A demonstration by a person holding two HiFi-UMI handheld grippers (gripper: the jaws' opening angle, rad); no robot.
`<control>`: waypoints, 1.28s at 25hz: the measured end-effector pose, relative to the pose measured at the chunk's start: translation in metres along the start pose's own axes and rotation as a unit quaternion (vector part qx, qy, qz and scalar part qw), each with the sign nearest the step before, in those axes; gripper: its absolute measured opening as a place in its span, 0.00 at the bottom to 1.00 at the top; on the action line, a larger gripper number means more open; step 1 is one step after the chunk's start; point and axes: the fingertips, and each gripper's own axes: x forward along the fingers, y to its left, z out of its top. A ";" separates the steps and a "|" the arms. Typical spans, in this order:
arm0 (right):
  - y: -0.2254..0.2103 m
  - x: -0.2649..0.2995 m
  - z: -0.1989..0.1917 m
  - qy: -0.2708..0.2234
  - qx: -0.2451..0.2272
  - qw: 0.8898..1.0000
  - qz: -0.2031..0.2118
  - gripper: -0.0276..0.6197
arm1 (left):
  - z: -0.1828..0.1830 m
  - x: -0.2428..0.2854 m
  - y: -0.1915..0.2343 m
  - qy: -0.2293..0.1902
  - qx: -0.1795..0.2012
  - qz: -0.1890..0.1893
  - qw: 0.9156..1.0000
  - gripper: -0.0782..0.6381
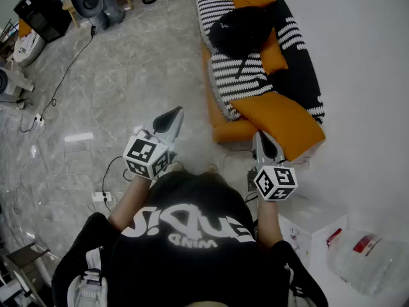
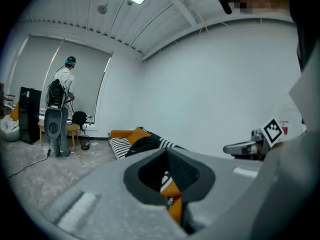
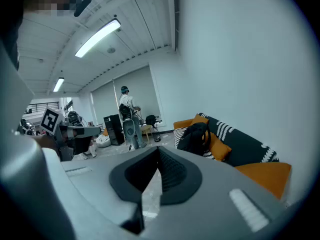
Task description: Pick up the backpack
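My left gripper (image 1: 171, 117) and right gripper (image 1: 262, 139) are both closed tight and empty, well apart from the backpack (image 1: 241, 29) on the sofa (image 1: 233, 77).

We hold the left hand-held gripper (image 1: 171, 116) and the right hand-held gripper (image 1: 264, 142) out ahead of our chest, side by side and apart. Our left forearm (image 1: 126, 203) and right forearm (image 1: 269, 221) reach forward. Both point slightly downward, jaws closed together and empty.
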 end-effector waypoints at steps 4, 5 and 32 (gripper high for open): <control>0.006 0.003 -0.002 0.001 -0.003 1.000 -0.004 0.05 | 0.001 -0.001 0.002 0.000 -0.005 -0.008 1.000 0.11; 0.007 0.004 -0.002 0.002 -0.003 1.000 -0.004 0.04 | 0.001 -0.001 0.003 0.001 -0.004 -0.009 1.000 0.11; 0.049 0.090 -0.012 0.004 0.071 0.996 -0.055 0.05 | 0.000 0.015 0.107 0.014 0.012 -0.045 0.999 0.11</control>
